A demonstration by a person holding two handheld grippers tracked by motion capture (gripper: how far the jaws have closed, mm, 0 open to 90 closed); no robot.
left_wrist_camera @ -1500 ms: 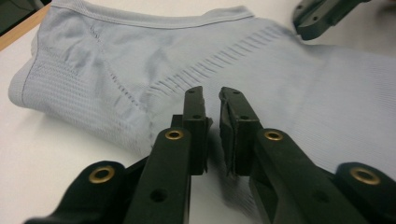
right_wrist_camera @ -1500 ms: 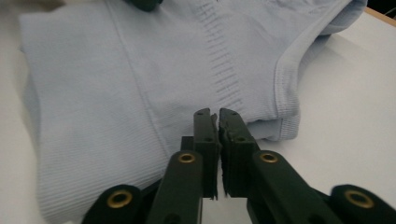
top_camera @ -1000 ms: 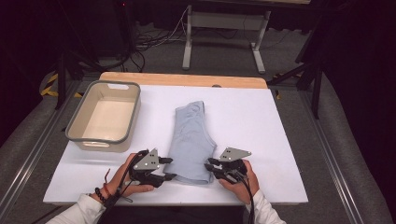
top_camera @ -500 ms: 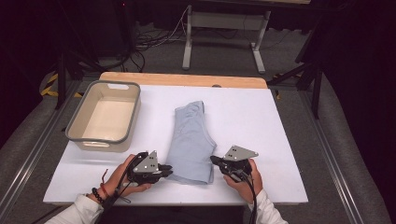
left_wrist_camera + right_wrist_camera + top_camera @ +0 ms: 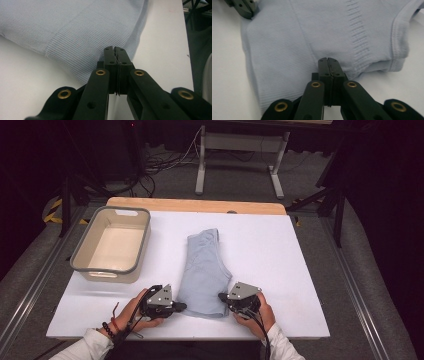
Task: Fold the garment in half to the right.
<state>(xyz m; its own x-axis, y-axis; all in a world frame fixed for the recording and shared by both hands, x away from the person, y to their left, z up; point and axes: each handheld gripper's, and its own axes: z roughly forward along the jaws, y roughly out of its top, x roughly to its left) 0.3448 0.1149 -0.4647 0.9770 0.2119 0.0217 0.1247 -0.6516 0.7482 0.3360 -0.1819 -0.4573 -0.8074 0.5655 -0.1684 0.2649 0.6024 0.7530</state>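
Observation:
A folded light blue garment (image 5: 205, 270) lies in the middle of the white table (image 5: 280, 260). My left gripper (image 5: 184, 306) lies level at its near left corner, and its jaws have just been closing. In the left gripper view they stand pressed together (image 5: 115, 48) on the ribbed hem of the garment (image 5: 75, 30). My right gripper (image 5: 221, 296) is at the near right corner. In the right gripper view its jaws are shut (image 5: 328, 59) over the edge of the garment (image 5: 312, 32). The left gripper (image 5: 244, 7) shows at the top left of that view.
A beige bin with a grey rim (image 5: 102, 269) stands empty at the left of the table. A wooden strip (image 5: 200, 205) runs along the far edge. Behind it are cables and a metal stand on the floor.
Both grippers' jaws, open a second ago, have closed on the near edge of the garment. The hands have hardly moved, and the garment lies as before.

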